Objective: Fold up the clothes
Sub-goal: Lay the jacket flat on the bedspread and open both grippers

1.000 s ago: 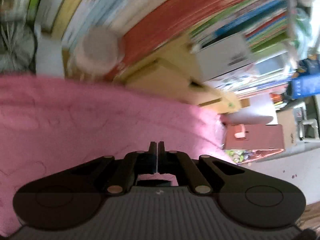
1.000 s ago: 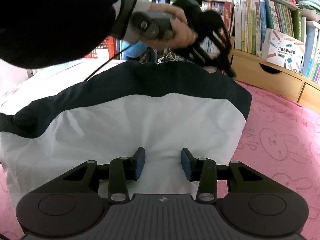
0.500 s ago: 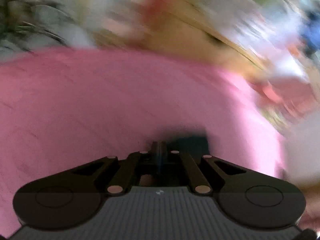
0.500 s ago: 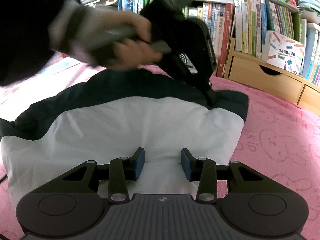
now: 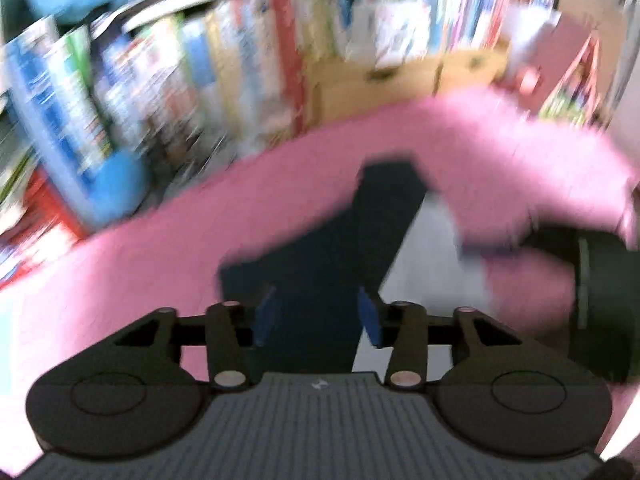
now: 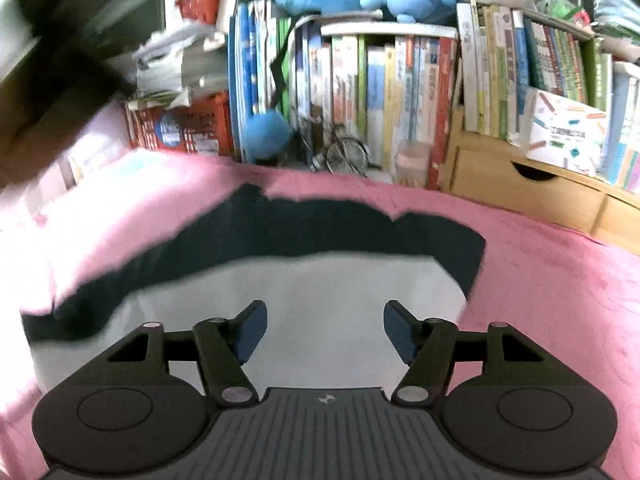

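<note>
Both grippers, left gripper (image 5: pixel 316 314) and right gripper (image 6: pixel 324 332), jaws just opened and empty, should grasp the navy-and-white garment (image 6: pixel 320 280) edges squarely at lower centre.

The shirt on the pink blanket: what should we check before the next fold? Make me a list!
1. Left gripper open, its jaws just opened: ok.
2. Right gripper open, nothing pinched: ok.
3. Shirt lying on the pink blanket, not on the shelf: ok.
4. Dark edge folded neatly: cannot tell, blurred.
5. Left view sharp enough to aim: not ok.
</note>
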A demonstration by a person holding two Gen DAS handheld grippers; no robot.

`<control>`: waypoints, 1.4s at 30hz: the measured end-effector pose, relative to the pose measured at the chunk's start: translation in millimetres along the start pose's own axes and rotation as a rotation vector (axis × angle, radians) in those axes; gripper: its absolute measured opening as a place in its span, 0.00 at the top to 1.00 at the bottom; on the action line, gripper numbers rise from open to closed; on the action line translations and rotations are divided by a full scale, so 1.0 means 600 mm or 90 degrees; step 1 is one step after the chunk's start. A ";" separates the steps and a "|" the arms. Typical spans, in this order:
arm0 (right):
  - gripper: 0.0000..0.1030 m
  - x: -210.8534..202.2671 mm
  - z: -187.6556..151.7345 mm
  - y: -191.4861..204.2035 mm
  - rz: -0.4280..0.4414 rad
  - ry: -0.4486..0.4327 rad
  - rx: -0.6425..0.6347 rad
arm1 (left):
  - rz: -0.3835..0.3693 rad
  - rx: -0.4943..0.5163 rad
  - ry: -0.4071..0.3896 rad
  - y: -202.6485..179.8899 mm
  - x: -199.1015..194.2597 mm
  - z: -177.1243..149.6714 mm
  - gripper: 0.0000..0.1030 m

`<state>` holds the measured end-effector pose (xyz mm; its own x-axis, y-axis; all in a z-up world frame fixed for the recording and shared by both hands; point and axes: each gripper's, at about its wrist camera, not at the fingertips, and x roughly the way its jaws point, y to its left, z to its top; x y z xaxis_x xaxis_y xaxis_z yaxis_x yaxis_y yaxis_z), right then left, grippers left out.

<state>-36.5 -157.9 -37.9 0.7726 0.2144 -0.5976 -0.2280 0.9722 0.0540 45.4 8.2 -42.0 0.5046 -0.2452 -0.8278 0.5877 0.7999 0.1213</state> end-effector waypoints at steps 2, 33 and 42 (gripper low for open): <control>0.62 0.043 0.025 -0.004 0.040 0.019 -0.043 | 0.034 -0.025 0.036 0.006 -0.005 -0.045 0.55; 0.19 -0.178 -0.013 0.239 -0.204 0.163 0.072 | -0.004 -0.144 0.018 0.063 -0.184 -0.176 0.18; 0.07 -0.202 0.002 0.316 -0.246 0.171 0.012 | -0.065 -0.127 0.004 0.063 -0.221 -0.186 0.09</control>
<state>-172.7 0.6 45.5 0.6171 -0.1936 -0.7627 0.0587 0.9779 -0.2007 -69.9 131.9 11.2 0.4440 -0.3273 -0.8341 0.4989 0.8636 -0.0733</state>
